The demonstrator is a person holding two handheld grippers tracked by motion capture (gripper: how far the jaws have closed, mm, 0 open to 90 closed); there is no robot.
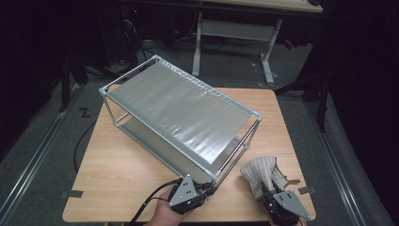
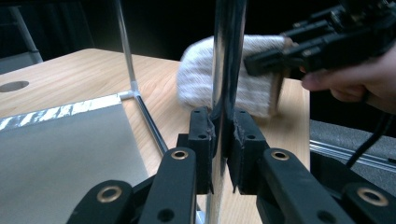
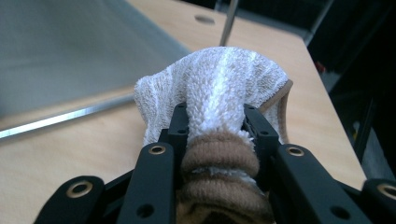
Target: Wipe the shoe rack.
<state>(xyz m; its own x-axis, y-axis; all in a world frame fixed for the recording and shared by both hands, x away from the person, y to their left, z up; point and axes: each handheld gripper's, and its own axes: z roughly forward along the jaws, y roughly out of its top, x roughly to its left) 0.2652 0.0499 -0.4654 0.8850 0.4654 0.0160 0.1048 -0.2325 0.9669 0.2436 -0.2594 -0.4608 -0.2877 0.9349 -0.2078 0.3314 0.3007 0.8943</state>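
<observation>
In the high view, the rack (image 1: 181, 115) stands slantwise on the tabletop (image 1: 117, 174), the left gripper (image 1: 207, 187) at its near corner and the right gripper (image 1: 269, 194) just right of it, holding a towel (image 1: 259, 174). In the left gripper view, the jaws are clamped on the rack's post (image 2: 226, 70), steadying it. In the right gripper view, the jaws pinch the bunched towel (image 3: 219, 88) beside the rack; next, I judge, it must be carried onto a shelf.

Two-tier rack (image 1: 181, 113) sits skewed on the table (image 1: 117, 174), running from far left to near centre. Its near corner post (image 2: 226, 56) stands between the left gripper (image 1: 207, 188) pads. Rolled towel (image 1: 261, 174) lies right of that corner, near the table's front right edge, clamped in the right gripper (image 1: 269, 192). Desk (image 1: 235, 19) behind the table.
</observation>
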